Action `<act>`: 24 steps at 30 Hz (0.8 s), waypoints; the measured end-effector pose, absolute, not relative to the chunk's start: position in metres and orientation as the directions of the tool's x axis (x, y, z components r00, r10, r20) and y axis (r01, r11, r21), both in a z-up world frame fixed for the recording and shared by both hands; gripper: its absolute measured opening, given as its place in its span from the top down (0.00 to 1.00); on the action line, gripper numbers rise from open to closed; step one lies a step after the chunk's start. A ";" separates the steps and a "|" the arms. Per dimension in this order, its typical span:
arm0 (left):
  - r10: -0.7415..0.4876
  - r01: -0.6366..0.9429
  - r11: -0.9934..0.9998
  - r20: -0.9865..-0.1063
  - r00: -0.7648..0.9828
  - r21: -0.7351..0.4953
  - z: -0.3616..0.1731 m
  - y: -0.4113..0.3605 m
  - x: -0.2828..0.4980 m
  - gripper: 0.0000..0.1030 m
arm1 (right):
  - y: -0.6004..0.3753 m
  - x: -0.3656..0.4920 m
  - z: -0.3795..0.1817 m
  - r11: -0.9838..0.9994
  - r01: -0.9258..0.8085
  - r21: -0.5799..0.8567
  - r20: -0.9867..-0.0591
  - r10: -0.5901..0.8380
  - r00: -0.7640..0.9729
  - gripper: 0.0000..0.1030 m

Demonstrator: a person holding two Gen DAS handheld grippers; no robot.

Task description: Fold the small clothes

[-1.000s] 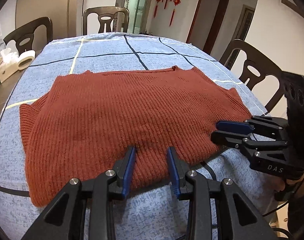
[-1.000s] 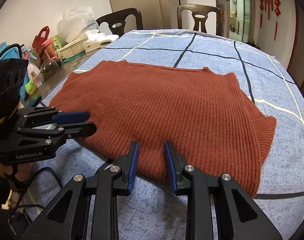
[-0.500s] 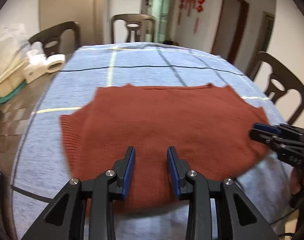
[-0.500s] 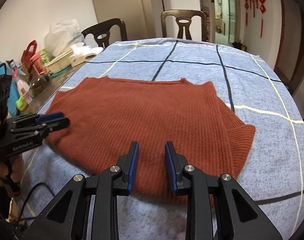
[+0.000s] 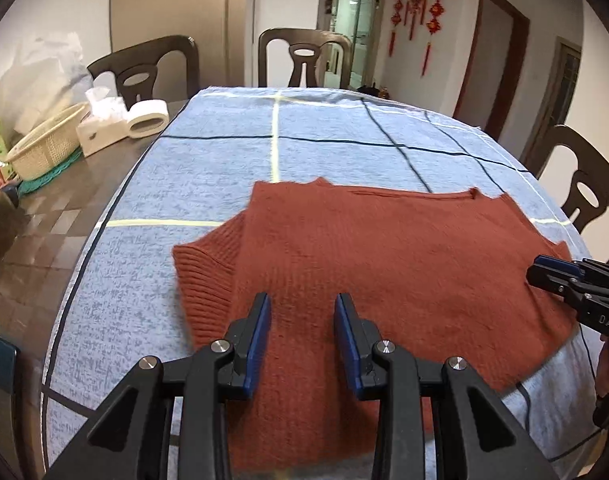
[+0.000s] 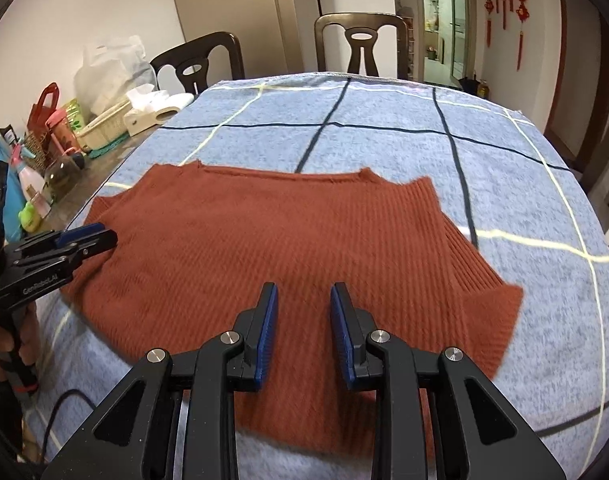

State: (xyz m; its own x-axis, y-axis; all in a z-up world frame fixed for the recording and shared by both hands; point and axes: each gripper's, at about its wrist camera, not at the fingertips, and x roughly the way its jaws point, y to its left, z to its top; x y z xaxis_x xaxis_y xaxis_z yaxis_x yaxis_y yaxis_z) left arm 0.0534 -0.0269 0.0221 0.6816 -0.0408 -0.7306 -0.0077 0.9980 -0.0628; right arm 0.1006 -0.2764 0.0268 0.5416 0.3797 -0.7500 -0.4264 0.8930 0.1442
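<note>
A rust-red knitted sweater (image 5: 384, 264) lies flat on the blue checked tablecloth (image 5: 224, 168), neck away from me; it also shows in the right wrist view (image 6: 272, 236). My left gripper (image 5: 302, 308) is open and empty, above the sweater's near hem on its left half. My right gripper (image 6: 303, 300) is open and empty, above the hem on its right half. Each gripper shows in the other's view: the right one (image 5: 544, 272) at the sweater's right edge, the left one (image 6: 92, 236) at its left edge.
Dark wooden chairs (image 5: 304, 60) stand around the table. On the bare table at the left are a woven basket (image 5: 44, 144), a tissue box and tape roll (image 5: 144, 120), bottles and bags (image 6: 56, 132). A cable (image 6: 64, 400) hangs at the near edge.
Both grippers have pulled back and risen from the hem, and moved apart toward the sweater's sides. The sweater lies as before. Both stay open.
</note>
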 end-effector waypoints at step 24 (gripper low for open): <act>-0.007 -0.120 0.986 -0.744 0.668 -0.118 0.013 0.009 0.056 0.46 | -0.274 0.106 0.021 0.889 -0.432 0.150 -0.753 0.386 0.533 0.72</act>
State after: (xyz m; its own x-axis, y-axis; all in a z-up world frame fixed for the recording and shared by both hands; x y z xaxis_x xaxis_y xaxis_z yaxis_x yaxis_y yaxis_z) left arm 0.0556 0.0091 0.0131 0.6679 -0.0074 -0.7442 -0.1203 0.9857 -0.1178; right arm 0.1055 -0.2739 0.0209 0.5327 0.3859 -0.7532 -0.4324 0.8892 0.1496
